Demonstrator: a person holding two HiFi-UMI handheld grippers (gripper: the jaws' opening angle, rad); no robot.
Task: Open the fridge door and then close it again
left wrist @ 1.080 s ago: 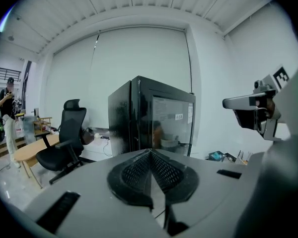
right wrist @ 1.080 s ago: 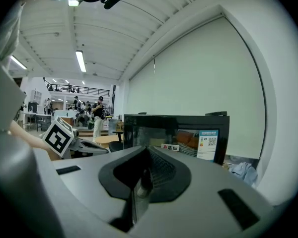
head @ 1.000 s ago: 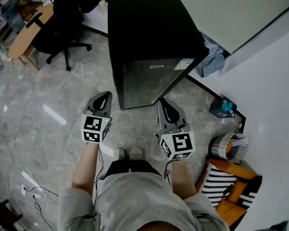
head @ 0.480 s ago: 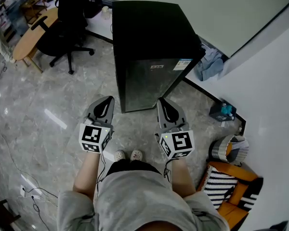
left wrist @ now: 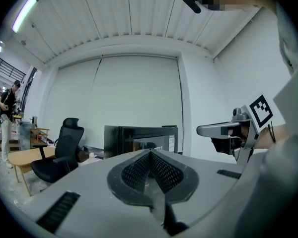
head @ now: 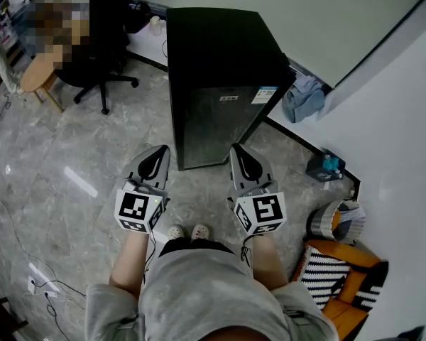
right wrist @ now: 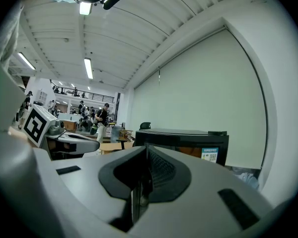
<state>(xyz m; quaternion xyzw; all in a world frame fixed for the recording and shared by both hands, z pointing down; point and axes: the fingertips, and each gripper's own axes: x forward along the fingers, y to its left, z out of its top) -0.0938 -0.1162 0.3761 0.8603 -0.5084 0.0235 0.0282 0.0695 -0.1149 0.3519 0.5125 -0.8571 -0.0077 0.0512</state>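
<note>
A small black fridge (head: 220, 84) stands on the marble floor against the back wall, its dark glossy door (head: 216, 126) closed and facing me. Both grippers are held level in front of it, short of the door and not touching it. My left gripper (head: 158, 150) is shut with nothing between its jaws, and its tip lines up with the fridge (left wrist: 144, 140) ahead. My right gripper (head: 239, 150) is likewise shut and empty, with the fridge (right wrist: 188, 140) just beyond its tip. Each gripper shows in the other's view: the right one (left wrist: 203, 130) and the left one (right wrist: 87, 147).
A black office chair (head: 103, 34) and a wooden table (head: 35, 73) stand at the back left. A blue cloth (head: 302, 98), a teal box (head: 325, 165), a round bin (head: 337, 219) and a striped bag (head: 330, 275) line the white wall at right. Cables (head: 46, 286) trail at lower left.
Both grippers have come up a little, the left one more. The fridge sits slightly further right and lower in the head view, and my shoes now show below the grippers.
</note>
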